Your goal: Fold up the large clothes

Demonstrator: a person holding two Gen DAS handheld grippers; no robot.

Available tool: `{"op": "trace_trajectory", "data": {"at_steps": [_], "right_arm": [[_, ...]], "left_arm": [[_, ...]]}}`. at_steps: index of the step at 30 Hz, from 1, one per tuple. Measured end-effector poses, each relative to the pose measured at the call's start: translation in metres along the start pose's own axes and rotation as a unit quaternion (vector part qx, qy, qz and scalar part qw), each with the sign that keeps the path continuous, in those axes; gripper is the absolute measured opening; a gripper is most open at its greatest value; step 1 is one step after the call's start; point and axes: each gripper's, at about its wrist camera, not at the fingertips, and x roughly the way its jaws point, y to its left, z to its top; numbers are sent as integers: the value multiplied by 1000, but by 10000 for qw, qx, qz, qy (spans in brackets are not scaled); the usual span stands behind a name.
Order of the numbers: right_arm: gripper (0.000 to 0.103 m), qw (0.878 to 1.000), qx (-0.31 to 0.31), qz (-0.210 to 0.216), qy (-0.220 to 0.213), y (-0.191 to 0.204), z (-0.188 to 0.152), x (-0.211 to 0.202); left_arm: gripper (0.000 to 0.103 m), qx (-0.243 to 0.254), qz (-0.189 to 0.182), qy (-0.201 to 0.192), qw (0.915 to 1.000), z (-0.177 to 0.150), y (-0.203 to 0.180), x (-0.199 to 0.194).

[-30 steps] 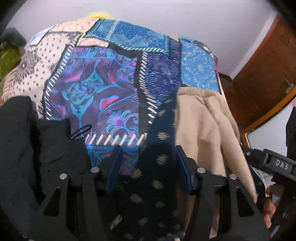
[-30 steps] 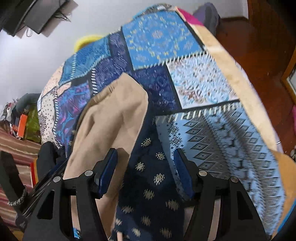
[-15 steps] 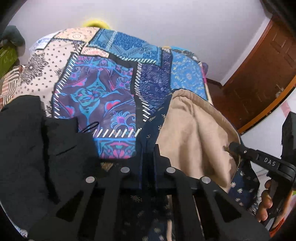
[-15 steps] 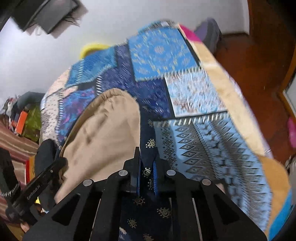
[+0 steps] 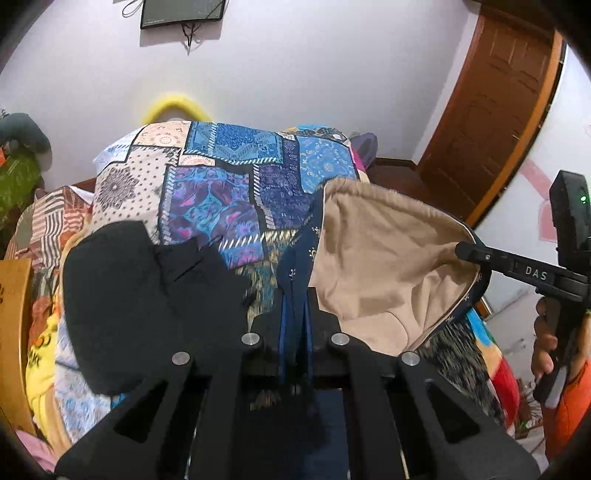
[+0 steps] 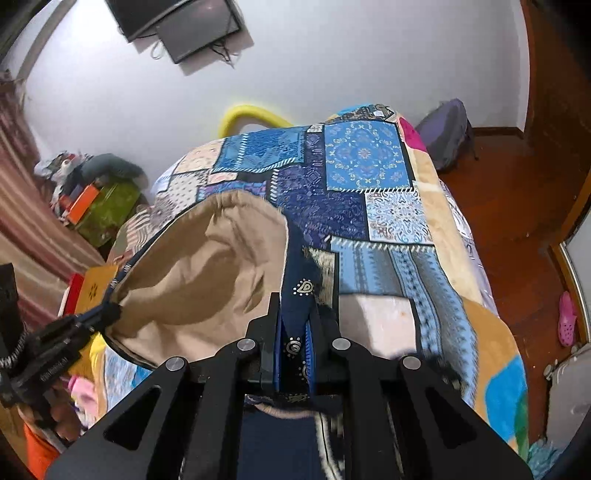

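My left gripper point(image 5: 295, 314) is clamped on the edge of the navy garment with small gold motifs and a tan lining point(image 5: 388, 266); the blue pads are pressed together with only the cloth between them. My right gripper point(image 6: 295, 328) is likewise pinched tight on a navy fold of the same garment, a gold paisley mark showing between its pads. In the left wrist view the right gripper enters from the right, its tip at the opposite edge of the cloth, with my right hand point(image 5: 545, 343) around its handle.

The garment hangs open between the two tools, tan lining facing both cameras, raised above the bed covered in a blue patchwork-print blanket point(image 6: 369, 166). A black garment point(image 5: 147, 288) lies on the bed just left of my left gripper. Beyond the bed: a yellow curved cushion point(image 5: 173, 105) against the white wall, a wall-mounted dark screen point(image 6: 184, 26), a brown wooden door point(image 5: 495, 110).
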Motion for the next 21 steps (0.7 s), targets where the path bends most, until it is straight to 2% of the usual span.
{"op": "trace_trajectory", "data": {"at_steps": [4, 10, 13, 18, 21], "right_arm": [[9, 9999, -152, -36, 36, 2, -29, -17], [9, 9992, -295, -221, 125, -4, -68, -19], [9, 9995, -94, -175, 235, -19, -84, -14], [9, 9968, 239, -565, 521, -52, -107, 9], [9, 9945, 161, -786, 678, -61, -119, 21]], "left_arm": [[7, 11, -53, 144, 9999, -29, 4, -24], [7, 281, 131, 341, 9989, -84, -3, -27], [7, 290, 353, 431, 9980, -111, -1, -14], [7, 140, 543, 786, 9953, -147, 12, 18], [7, 165, 639, 937, 9934, -162, 19, 33]]}}
